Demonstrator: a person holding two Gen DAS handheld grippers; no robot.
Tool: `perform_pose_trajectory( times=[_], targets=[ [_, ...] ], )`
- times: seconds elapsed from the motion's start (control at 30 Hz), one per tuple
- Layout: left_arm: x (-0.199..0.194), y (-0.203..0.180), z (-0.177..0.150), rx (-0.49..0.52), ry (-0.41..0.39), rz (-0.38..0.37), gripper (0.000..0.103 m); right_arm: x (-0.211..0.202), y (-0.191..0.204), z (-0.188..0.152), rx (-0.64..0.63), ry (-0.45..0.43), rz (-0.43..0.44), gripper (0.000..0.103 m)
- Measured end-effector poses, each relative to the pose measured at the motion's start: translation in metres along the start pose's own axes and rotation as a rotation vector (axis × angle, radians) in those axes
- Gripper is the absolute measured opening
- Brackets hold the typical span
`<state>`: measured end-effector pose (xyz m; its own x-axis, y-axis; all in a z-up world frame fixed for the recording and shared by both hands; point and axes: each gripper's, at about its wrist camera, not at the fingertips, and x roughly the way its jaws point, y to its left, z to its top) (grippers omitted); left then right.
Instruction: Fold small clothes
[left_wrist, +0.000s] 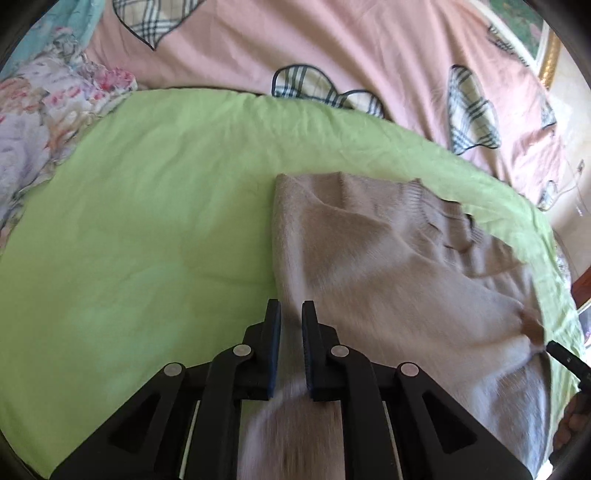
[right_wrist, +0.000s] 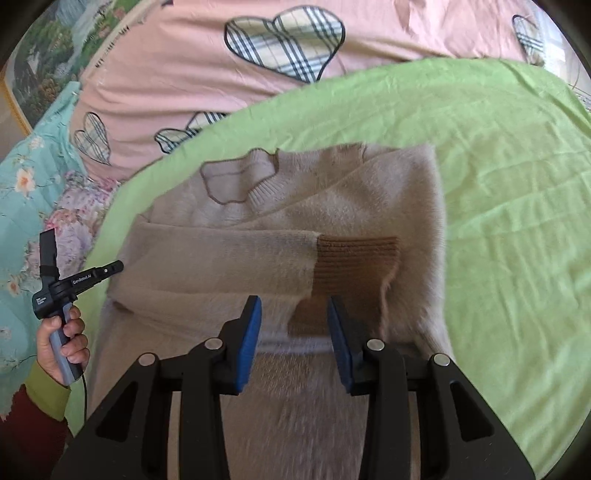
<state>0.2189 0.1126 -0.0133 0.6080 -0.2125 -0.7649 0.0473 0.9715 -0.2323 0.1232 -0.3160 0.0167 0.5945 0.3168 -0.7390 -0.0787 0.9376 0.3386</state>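
Nearest, my left gripper (left_wrist: 291, 317) is pinched narrow on the sweater's (left_wrist: 388, 266) lower edge at bottom centre; my right gripper (right_wrist: 293, 314) stands wide above the blurred hem. Beyond lies the folded sleeve, its brown cuff (right_wrist: 354, 269) mid-frame. Bare green sheet (left_wrist: 147, 221) fills the left half, up to the pink quilt (left_wrist: 295, 40) along the top.

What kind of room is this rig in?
Most likely a bedroom, on a bed: a beige sweater lies on a green sheet spread over a pink quilt with plaid hearts, with floral bedding bunched alongside and a framed picture behind.
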Motion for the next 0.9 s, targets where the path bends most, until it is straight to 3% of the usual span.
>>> perform_pose_trajectory(
  times=[0.2,0.6,0.73,0.9],
  targets=[
    [-0.049,0.003,-0.06,-0.021,0.027,-0.058,0.023,-0.04,-0.005,-0.032,0.018,-0.012,0.01,0.045],
    [-0.115,0.018,-0.189,-0.02,0.136,-0.113,0.024,-0.094,-0.02,-0.112,0.048,0.016,0.031,0.047],
    [-0.127,0.022,-0.221,-0.021,0.184,-0.172,0.027,-0.114,-0.027,-0.137,0.039,0.025,0.065,0.05],
    [-0.14,0.019,-0.251,0.01,0.21,-0.193,0.027,-0.142,-0.042,-0.163,0.031,0.024,0.067,0.051]
  ],
)
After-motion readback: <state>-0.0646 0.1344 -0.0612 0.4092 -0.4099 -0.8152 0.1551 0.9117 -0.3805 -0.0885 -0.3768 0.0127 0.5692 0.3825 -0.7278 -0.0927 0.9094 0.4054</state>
